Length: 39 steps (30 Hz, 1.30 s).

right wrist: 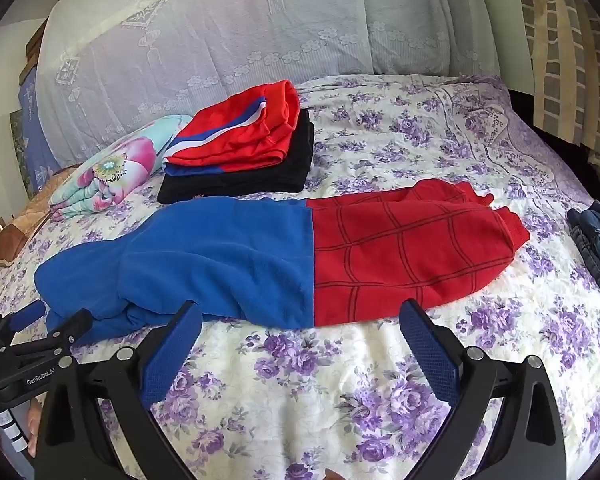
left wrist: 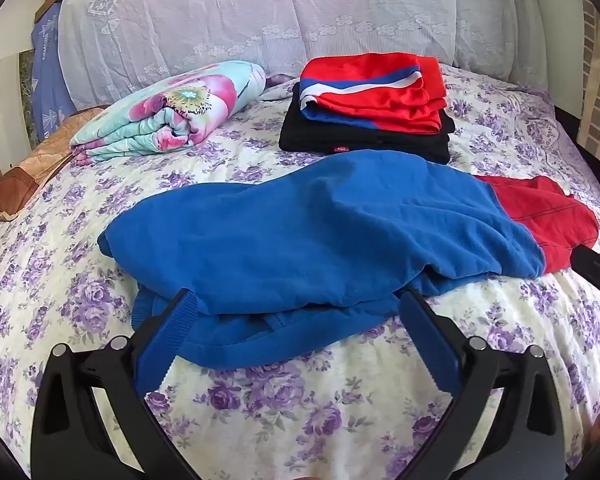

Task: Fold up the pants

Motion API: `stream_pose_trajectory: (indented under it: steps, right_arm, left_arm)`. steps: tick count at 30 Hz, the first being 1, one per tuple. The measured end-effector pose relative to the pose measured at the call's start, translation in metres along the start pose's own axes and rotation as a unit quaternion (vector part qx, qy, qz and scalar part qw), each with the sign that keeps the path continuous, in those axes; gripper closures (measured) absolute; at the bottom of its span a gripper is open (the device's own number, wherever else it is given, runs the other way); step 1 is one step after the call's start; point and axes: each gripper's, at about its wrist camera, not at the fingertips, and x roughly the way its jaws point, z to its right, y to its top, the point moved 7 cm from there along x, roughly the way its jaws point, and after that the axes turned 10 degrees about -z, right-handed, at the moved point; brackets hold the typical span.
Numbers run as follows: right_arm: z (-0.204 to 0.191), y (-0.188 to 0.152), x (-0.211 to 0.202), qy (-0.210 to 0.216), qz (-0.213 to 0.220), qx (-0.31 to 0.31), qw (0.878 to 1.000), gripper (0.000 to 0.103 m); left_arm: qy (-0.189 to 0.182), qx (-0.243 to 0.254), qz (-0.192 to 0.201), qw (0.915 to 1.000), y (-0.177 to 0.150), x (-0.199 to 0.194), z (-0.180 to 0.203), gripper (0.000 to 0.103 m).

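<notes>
- The blue-and-red pants (right wrist: 300,256) lay across the bed (right wrist: 380,380), near the folded stack (right wrist: 244,152).
- My left claw (left wrist: 296,312) gaped empty at their blue end.
- My right claw (right wrist: 300,320) gaped empty just before them.

left gripper (left wrist: 296,300): black frame | silver screws | fingers (left wrist: 162,340): blue ribbed pads | right gripper (right wrist: 300,312): same | white lettering on left gripper's body

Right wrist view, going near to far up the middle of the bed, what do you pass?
Right tongs standing open → blue and red pants → stack of folded clothes → lace-covered pillows.
</notes>
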Motion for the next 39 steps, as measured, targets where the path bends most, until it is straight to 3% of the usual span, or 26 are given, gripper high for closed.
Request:
stream_pose_trajectory:
  steps: [39]
  right_arm:
    - [0.0012,0.0004,-0.0005,0.004,0.003,0.004,1.0,0.004]
  left_arm:
    - [-0.005,-0.003,-0.009,0.9999,-0.0038,0.0053,0.0027,0.004]
